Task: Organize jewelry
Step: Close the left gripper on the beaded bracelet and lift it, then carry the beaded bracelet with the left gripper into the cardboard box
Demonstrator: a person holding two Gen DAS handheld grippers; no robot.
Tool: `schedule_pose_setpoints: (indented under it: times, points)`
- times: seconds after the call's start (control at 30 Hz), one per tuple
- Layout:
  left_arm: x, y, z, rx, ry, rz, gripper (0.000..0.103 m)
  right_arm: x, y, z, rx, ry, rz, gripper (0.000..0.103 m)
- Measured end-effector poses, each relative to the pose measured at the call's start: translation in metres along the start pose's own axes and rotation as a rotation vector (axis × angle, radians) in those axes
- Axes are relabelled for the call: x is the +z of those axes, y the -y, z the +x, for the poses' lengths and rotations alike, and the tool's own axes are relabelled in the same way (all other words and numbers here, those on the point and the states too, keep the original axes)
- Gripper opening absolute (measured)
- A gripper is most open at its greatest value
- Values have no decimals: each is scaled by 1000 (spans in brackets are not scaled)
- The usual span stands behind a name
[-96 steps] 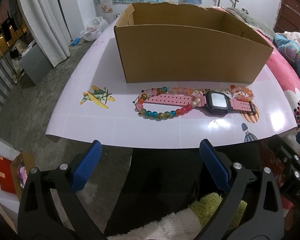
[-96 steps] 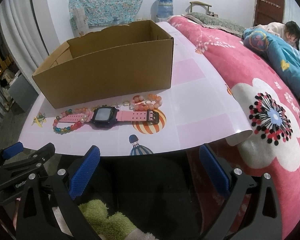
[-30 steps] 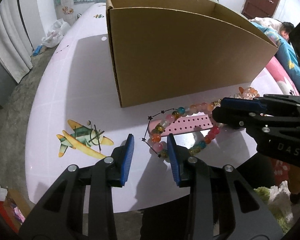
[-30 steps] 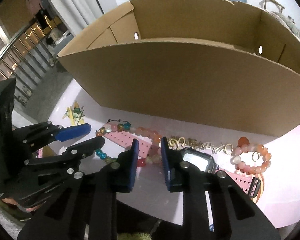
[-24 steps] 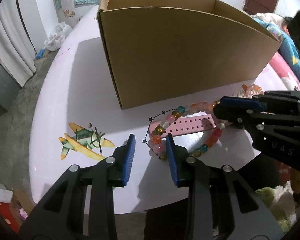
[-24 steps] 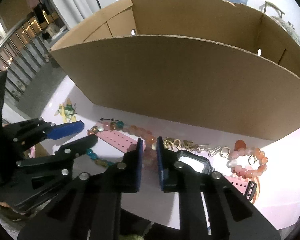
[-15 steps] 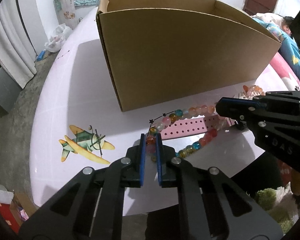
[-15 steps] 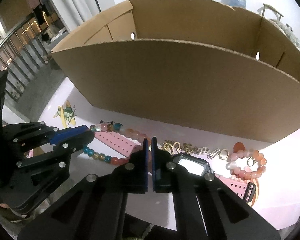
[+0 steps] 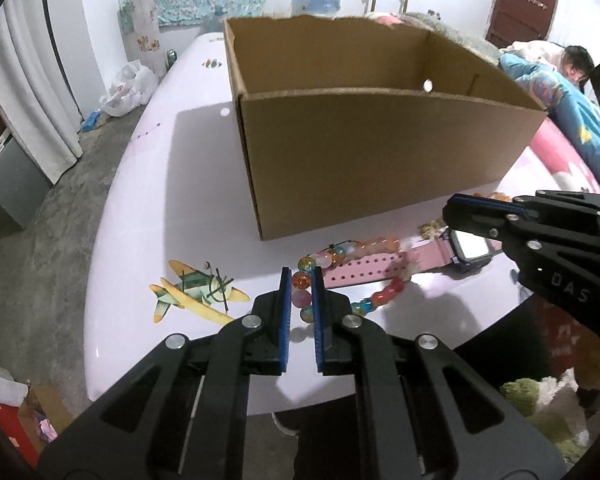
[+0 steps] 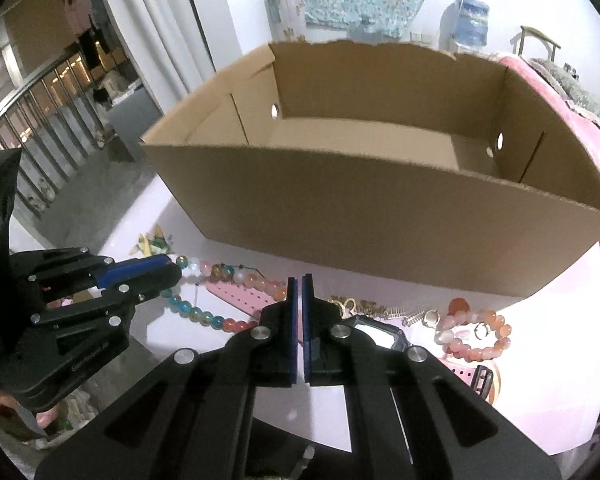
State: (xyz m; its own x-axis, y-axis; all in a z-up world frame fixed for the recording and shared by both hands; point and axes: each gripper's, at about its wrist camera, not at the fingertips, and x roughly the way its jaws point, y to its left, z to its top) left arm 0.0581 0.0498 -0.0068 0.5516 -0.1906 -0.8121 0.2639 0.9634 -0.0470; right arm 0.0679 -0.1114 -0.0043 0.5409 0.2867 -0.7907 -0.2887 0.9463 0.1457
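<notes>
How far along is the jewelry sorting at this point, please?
Nothing is in the box yet. The left claw is shut on the multicolour bracelet; the right claw is shut at its other side. The watch, peach bracelet and small gold pieces remain on the table.

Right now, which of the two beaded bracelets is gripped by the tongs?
The multicoloured bracelet with teal and red beads, pinched by the left tongs. The peach-orange bracelet lies untouched on the table.
</notes>
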Motion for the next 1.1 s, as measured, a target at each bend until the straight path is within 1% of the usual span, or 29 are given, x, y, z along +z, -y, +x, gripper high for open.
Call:
schedule_pose_setpoints:
  times: [0.17, 0.27, 0.4, 0.5, 0.53, 0.63, 0.7, 0.8, 0.9, 0.97, 1.03, 1.1]
  points:
    - [9, 7, -26, -34, 56, 23, 9, 11, -6, -18, 14, 60, -9, 2]
    - [19, 10, -46, -66, 105, 32, 9, 18, -8, -38, 25, 112, -15, 2]
    - [40, 12, -69, -114, 169, 42, 9, 34, -6, -71, 60, 197, -16, 2]
    - [56, 13, -82, -122, 226, 59, 9, 48, -5, -91, 76, 255, -30, 2]
    - [63, 13, -88, -136, 248, 59, 9, 53, -4, -95, 84, 270, -34, 2]
    - [83, 8, -96, -171, 281, 41, 9, 70, 3, -103, 114, 294, -40, 2]
    - [96, 6, -96, -181, 288, 30, 9, 83, 10, -102, 127, 297, -41, 2]
    - [117, 1, -87, -184, 294, 15, 9, 111, 31, -88, 161, 269, -2, 2]
    - [139, -4, -70, -215, 258, -2, 9, 131, 51, -72, 194, 229, 52, 2]
    - [149, -4, -64, -213, 244, 3, 9, 140, 64, -67, 198, 220, 91, 2]
    - [163, -4, -58, -208, 237, 9, 9, 143, 74, -67, 211, 231, 126, 2]
    - [177, -3, -51, -229, 222, 17, 9, 143, 84, -69, 209, 252, 153, 2]
